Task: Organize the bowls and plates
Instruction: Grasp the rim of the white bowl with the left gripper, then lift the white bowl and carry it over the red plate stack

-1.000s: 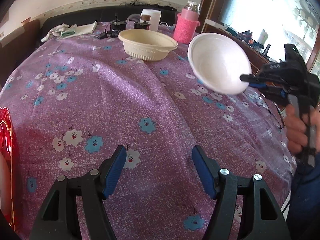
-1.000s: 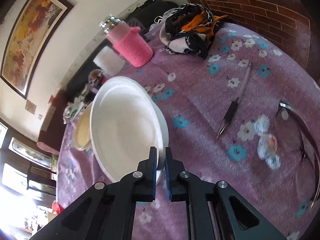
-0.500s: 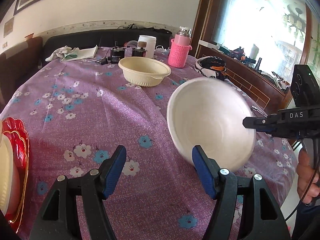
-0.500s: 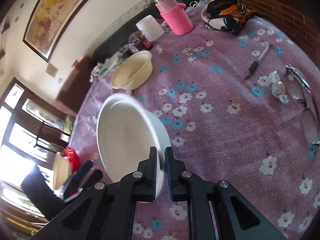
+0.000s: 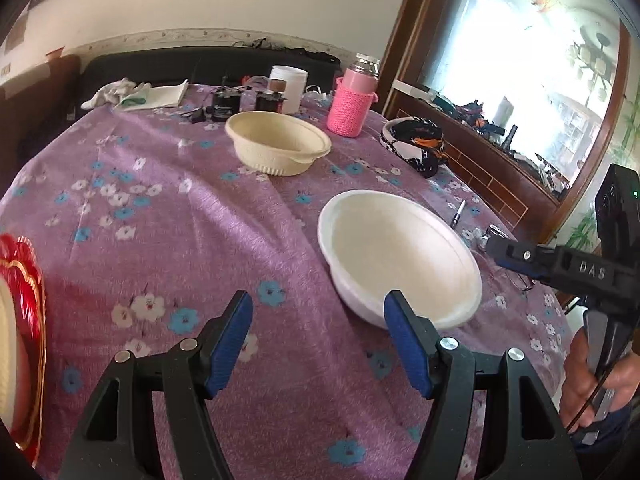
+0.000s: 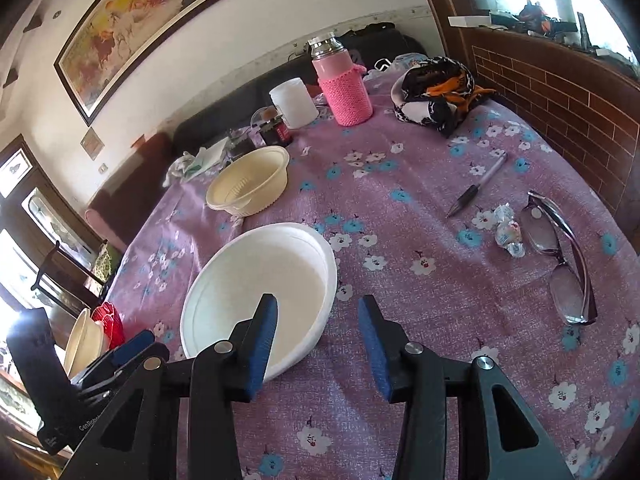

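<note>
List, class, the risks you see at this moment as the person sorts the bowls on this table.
1. The white bowl lies between both open grippers, the right gripper with one finger over its rim; a careless move could tip or shove it.
2. The glasses and pen lie loose beside the right gripper; a sweep could knock them off.
3. The cream bowl sits close to the pink bottle; reaching for it may topple the bottle.

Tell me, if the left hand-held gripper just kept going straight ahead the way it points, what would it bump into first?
Probably the purple tablecloth: the open left hand-held gripper points across bare cloth, with the white bowl just off to its right. Farther on lies the cream bowl, though depth is unclear.
</note>
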Demonstrator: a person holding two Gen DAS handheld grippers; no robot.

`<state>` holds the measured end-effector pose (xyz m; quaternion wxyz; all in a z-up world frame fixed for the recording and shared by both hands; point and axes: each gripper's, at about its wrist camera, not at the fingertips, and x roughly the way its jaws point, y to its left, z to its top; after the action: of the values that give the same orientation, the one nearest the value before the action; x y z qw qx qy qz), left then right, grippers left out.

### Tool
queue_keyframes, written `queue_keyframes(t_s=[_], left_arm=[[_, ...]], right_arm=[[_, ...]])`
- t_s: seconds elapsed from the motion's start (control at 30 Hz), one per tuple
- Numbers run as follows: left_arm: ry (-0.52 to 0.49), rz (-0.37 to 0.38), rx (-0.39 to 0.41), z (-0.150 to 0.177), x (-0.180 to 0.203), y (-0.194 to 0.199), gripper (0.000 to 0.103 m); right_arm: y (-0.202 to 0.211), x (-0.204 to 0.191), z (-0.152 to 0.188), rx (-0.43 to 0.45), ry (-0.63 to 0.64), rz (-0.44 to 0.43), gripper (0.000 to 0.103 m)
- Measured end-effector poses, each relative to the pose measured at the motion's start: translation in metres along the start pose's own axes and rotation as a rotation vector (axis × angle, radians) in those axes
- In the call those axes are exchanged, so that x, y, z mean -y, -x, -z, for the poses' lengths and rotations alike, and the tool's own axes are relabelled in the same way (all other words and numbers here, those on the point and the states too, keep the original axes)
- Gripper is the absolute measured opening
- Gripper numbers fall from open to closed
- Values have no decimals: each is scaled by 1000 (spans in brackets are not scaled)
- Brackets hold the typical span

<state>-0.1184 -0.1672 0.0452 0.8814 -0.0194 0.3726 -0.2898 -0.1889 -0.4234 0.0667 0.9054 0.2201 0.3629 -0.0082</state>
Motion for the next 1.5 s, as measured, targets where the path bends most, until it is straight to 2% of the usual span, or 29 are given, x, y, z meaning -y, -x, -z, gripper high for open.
queue_keyframes(t_s=[0.07,0.17,0.23,0.33,0.37,0.4,0.43,0.47,0.5,0.6,0.77,1.13,1.5], left_arm=[[10,27,-13,-7,3,-5,66],[5,10,-24,-15,7,-11,51],[2,18,-38,-19,9,-18,36],[3,15,-69,-21,11,-29,29],[4,15,-82,-21,11,-33,29],[6,15,-91,-21,11,-37,27],[8,20,-97,-21,12,-40,21],[5,19,-103,-20,13,-42,21],[2,20,-96,-19,13,-41,21],[-18,16,-81,-18,17,-35,21],[-59,-17,-43,-16,24,-21,21],[-46,-60,-22,-4,10,-4,21],[-52,-74,-4,2,6,3,21]], right_arm=[[-3,0,2,-7,0,-2,46],[-8,-1,5,-23,2,-2,46],[-11,-2,7,-32,3,2,46],[-16,-5,9,-45,14,-4,46],[-17,-6,10,-50,15,-9,45],[-20,-7,11,-60,16,-16,39],[-22,-8,12,-67,15,-20,35],[-24,-10,14,-77,16,-21,26],[-26,-10,15,-85,16,-12,21],[-25,-9,16,-83,-5,-3,19],[-16,-14,16,-67,5,-3,19],[-17,-34,21,-85,50,-30,19],[-21,-45,24,-94,66,-19,19]])
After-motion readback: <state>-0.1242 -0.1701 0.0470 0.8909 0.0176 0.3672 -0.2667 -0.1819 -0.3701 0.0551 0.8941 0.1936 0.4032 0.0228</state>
